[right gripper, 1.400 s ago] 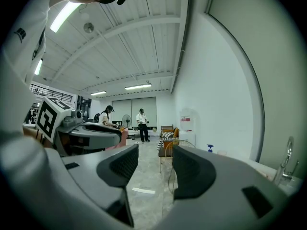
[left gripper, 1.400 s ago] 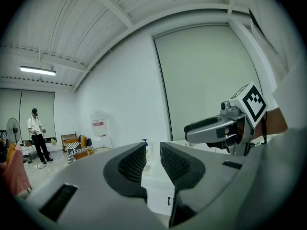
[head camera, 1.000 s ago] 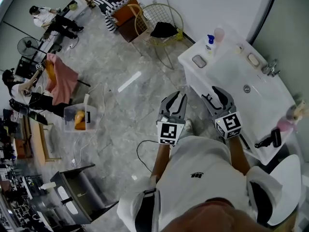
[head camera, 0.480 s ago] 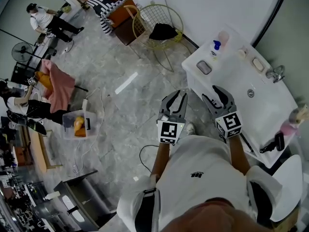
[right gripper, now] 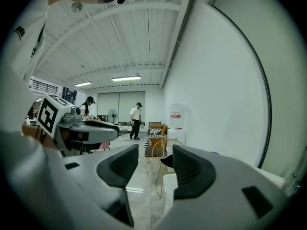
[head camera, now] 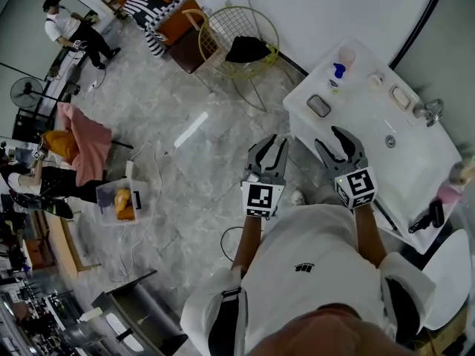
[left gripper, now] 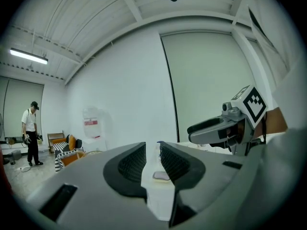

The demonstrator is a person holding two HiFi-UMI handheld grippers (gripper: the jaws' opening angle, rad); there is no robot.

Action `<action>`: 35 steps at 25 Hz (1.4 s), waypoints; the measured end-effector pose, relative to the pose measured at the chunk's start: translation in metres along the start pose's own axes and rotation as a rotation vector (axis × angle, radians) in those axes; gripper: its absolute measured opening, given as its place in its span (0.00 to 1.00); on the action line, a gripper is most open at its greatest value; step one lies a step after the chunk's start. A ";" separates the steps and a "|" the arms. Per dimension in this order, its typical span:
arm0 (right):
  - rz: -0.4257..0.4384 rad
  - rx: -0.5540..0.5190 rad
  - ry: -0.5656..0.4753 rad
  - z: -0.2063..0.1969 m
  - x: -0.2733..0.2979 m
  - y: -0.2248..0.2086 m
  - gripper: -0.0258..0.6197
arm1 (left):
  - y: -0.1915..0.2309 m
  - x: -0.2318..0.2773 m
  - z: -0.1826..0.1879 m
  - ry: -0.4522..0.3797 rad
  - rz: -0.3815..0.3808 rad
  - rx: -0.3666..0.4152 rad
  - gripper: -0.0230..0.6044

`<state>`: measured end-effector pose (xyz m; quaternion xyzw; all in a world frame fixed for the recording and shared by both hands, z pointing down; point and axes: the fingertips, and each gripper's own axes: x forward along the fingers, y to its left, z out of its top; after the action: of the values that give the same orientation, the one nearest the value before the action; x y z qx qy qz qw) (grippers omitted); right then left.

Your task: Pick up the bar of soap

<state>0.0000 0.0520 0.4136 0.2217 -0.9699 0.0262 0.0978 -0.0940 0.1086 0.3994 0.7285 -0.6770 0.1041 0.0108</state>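
In the head view a white sink counter (head camera: 356,121) stands at the right. A grey-lilac bar of soap (head camera: 319,106) lies in a dish on its near left corner. A pale oval bar (head camera: 401,97) sits in another dish by the tap. My left gripper (head camera: 269,154) hangs open over the floor, short of the counter. My right gripper (head camera: 340,145) is open at the counter's front edge. The left gripper view shows the grey-lilac bar (left gripper: 161,176) far off between its own narrowly parted jaws (left gripper: 152,162). Nothing lies between the right gripper's own jaws (right gripper: 156,164).
On the counter stand a blue-capped bottle (head camera: 338,71), a pink cup (head camera: 346,54), a tap (head camera: 429,110) and a black handled tool (head camera: 429,217). A wire chair (head camera: 237,43) stands beyond the counter. A cable and a plastic box (head camera: 119,199) lie on the floor at left, with people further off.
The whole view has shifted a little: the counter now sits slightly nearer to both grippers. Both grippers keep the same open pose and hold nothing.
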 end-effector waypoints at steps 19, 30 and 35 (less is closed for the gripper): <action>-0.065 0.008 0.062 -0.016 0.044 -0.051 0.40 | 0.028 0.064 -0.008 0.008 -0.049 0.008 0.19; -0.036 0.033 0.090 -0.022 0.093 -0.096 0.40 | 0.046 0.131 -0.020 0.054 -0.072 -0.004 0.19; -0.037 0.054 0.107 -0.028 0.107 -0.119 0.40 | 0.048 0.161 -0.020 0.080 -0.092 -0.003 0.19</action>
<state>-0.0375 -0.0977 0.4636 0.2402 -0.9579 0.0627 0.1440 -0.1342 -0.0504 0.4400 0.7543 -0.6418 0.1316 0.0438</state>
